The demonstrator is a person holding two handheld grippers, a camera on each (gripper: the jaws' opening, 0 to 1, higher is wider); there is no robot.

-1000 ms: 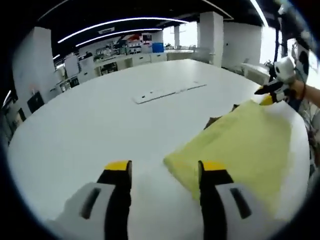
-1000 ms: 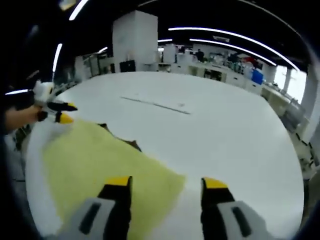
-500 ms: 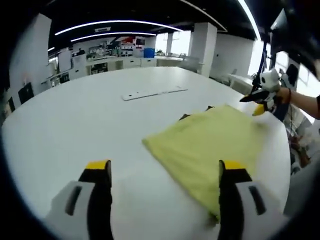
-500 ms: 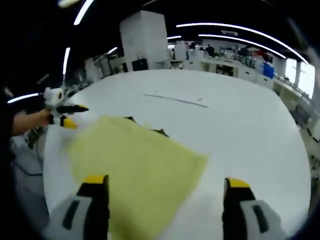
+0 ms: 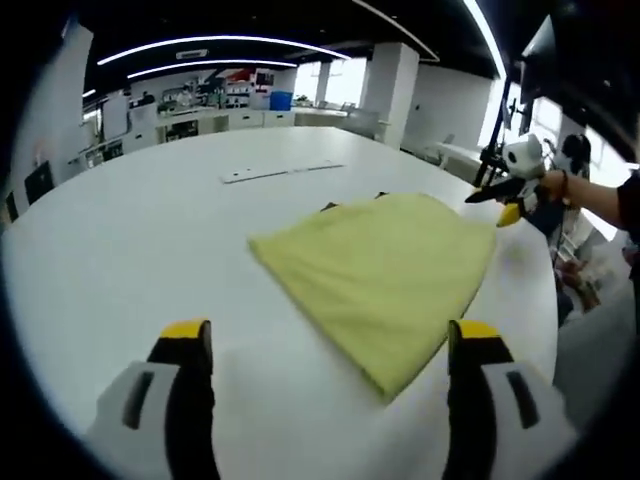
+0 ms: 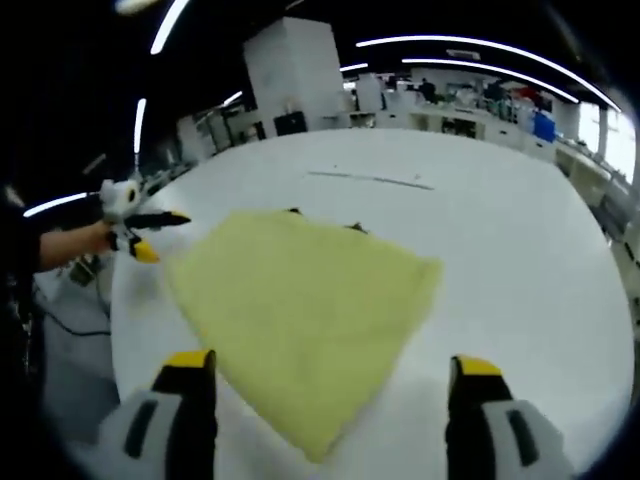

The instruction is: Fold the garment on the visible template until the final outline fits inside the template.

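Left claw [image 5: 325,345] agape; yellow garment [image 5: 385,270] flat on table [image 5: 130,230].

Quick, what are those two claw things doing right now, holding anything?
Left gripper: open, holding nothing, above the yellow cloth.
Right gripper: open, holding nothing.

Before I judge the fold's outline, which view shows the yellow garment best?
The right gripper view: the yellow garment lies central, all edges visible. In the left gripper view it sits off to the right, more foreshortened.
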